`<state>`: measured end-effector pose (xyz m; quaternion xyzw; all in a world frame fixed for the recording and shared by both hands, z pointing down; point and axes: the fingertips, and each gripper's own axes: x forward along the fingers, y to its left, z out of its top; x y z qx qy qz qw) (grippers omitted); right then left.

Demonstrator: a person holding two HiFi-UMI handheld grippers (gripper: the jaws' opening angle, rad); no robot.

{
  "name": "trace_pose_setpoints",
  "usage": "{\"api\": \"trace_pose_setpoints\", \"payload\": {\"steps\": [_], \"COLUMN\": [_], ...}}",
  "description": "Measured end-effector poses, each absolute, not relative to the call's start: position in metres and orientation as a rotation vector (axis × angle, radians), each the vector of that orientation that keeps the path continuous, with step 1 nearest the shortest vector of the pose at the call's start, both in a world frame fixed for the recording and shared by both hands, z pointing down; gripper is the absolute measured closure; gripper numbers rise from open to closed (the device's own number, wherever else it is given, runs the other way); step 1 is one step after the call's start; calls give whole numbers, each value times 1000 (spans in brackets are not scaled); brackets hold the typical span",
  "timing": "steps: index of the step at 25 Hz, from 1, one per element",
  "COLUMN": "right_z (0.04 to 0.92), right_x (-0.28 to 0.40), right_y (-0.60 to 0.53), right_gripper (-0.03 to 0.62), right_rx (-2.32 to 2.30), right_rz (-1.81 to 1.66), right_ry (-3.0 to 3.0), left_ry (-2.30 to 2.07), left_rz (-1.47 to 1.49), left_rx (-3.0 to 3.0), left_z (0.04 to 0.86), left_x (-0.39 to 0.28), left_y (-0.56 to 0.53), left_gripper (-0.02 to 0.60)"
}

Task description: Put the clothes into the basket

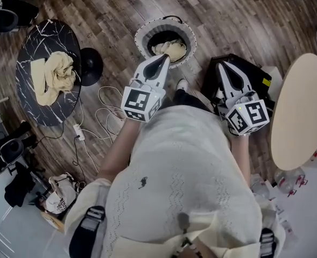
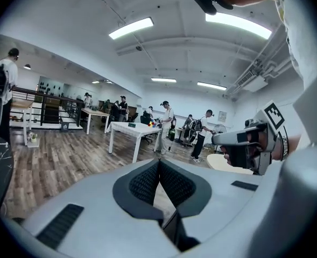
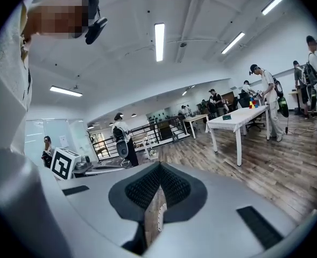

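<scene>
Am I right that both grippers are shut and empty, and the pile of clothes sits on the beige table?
Not quite: the head view shows the pile of clothes on the black marbled table, not the beige table. The left gripper and right gripper are indeed shut and empty.

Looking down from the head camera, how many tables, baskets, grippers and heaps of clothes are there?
Tables: 2, the black table and the beige table
Basket: 1
Grippers: 2, the left gripper and the right gripper
Clothes heaps: 2, the table heap and the basket heap
Total: 7
</scene>
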<state>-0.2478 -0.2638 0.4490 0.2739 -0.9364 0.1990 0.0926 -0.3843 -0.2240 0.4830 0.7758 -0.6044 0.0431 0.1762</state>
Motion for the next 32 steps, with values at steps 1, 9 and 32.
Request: {"api": "trace_pose_setpoints", "payload": {"steps": [1, 9, 32], "right_z": [448, 420, 333], "right_x": [-242, -217, -189], "right_y": [-264, -268, -270], "right_gripper": [586, 586, 588], "right_rx": [809, 741, 678], "right_rz": [602, 544, 320], "right_ry": [-2790, -2886, -3042], "left_ry": [-1728, -1855, -2075], "left_rz": [103, 41, 55], "left_rx": [2189, 2165, 2204], "left_z": [480, 450, 365], "left_x": [-381, -363, -356], "left_y": [-223, -211, -195], "left_gripper": [560, 560, 560]}}
